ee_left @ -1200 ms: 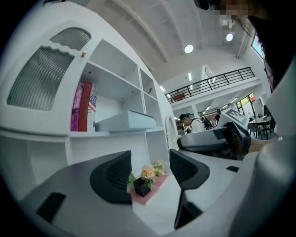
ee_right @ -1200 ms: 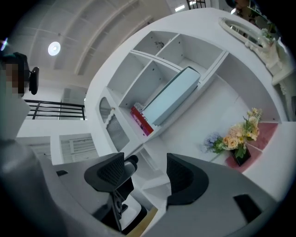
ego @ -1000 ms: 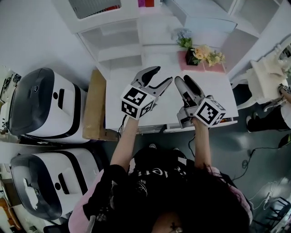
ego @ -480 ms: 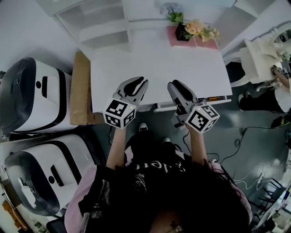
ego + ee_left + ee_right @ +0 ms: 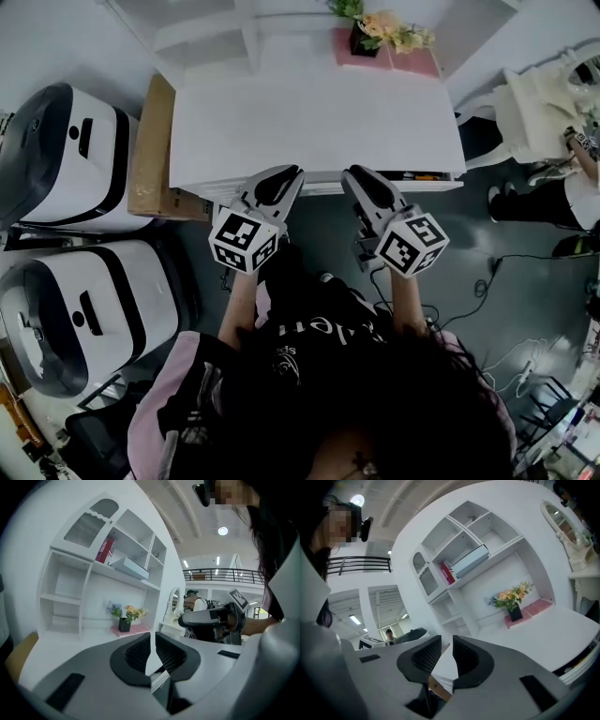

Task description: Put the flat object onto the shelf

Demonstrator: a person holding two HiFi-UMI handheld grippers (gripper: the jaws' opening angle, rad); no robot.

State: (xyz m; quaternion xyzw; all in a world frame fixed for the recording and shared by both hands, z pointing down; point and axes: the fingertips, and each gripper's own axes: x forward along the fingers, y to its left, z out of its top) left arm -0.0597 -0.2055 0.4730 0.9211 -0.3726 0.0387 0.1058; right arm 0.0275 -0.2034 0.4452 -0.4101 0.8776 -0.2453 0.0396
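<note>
A pink flat slab lies at the back of the white desk, with a pot of flowers standing on it. The white shelf unit rises behind the desk. In it a pale blue flat box lies on an upper shelf beside a red book. My left gripper hangs at the desk's front edge, shut with nothing in it. My right gripper hangs beside it, and its jaws are closing, almost together, on nothing. Both point toward the shelf.
Two white-and-black machines stand on the floor at the left. A cardboard box leans against the desk's left side. A white vanity and a person's hand are at the right. Cables cross the floor.
Both grippers have drawn back from over the desk to its front edge. Their jaws went from wide open to nearly together. The desk now sits farther up in the head view.
</note>
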